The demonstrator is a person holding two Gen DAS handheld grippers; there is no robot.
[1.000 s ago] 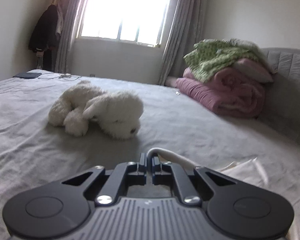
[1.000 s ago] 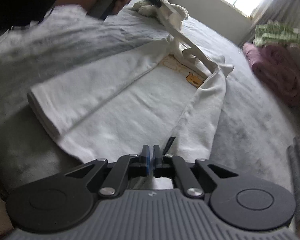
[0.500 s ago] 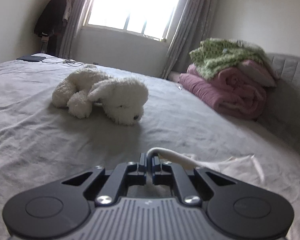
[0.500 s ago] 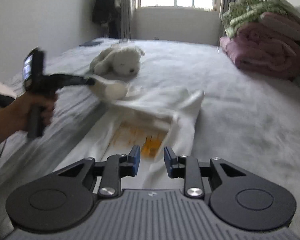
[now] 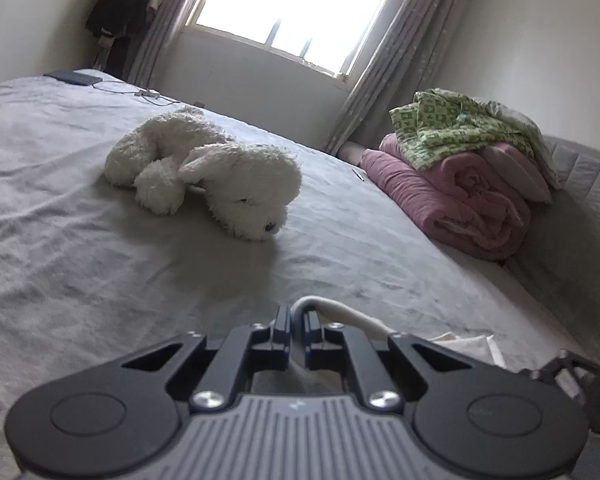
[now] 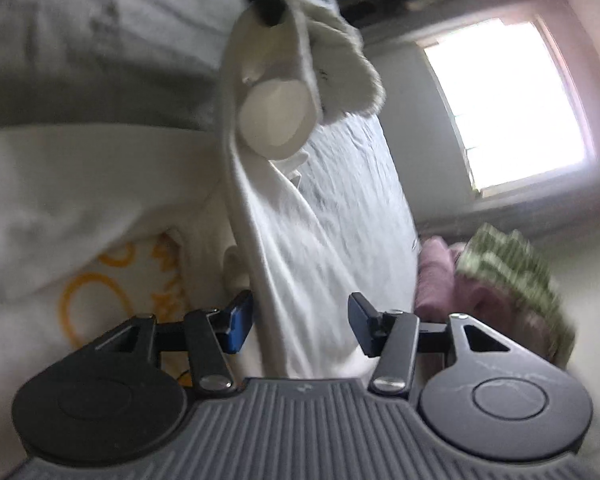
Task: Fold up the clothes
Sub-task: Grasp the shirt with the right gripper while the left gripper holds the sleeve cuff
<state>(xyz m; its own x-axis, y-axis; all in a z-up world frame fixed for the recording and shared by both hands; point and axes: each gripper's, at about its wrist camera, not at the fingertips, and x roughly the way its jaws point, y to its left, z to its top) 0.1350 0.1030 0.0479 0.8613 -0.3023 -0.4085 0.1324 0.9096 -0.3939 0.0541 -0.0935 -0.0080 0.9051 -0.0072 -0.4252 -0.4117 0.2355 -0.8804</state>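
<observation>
A grey sheet (image 5: 80, 248) covers the whole bed and carries everything else. Against the padded headboard (image 5: 588, 176) at the right lies a rolled pink quilt (image 5: 460, 200) with a green-patterned blanket (image 5: 456, 128) heaped on top; in the right wrist view the same pile (image 6: 496, 276) appears blurred and tilted. A bright window (image 5: 300, 4) with curtains sits beyond the far edge of the bed. On the near part of the sheet lies the white shirt (image 6: 60, 184), with an orange print (image 6: 96, 304) showing where it is spread flat; one sleeve (image 6: 276, 92) is lifted off the bed, its open cuff facing the right camera. A white plush dog (image 5: 208, 176) lies on its side in the middle of the bed, well apart from the shirt. The left gripper (image 5: 297, 328) is clenched on a fold of the shirt's white cloth. The right gripper (image 6: 300, 320) has its jaws opening, with a strip of the shirt running between them, neither pad pressing on it.
</observation>
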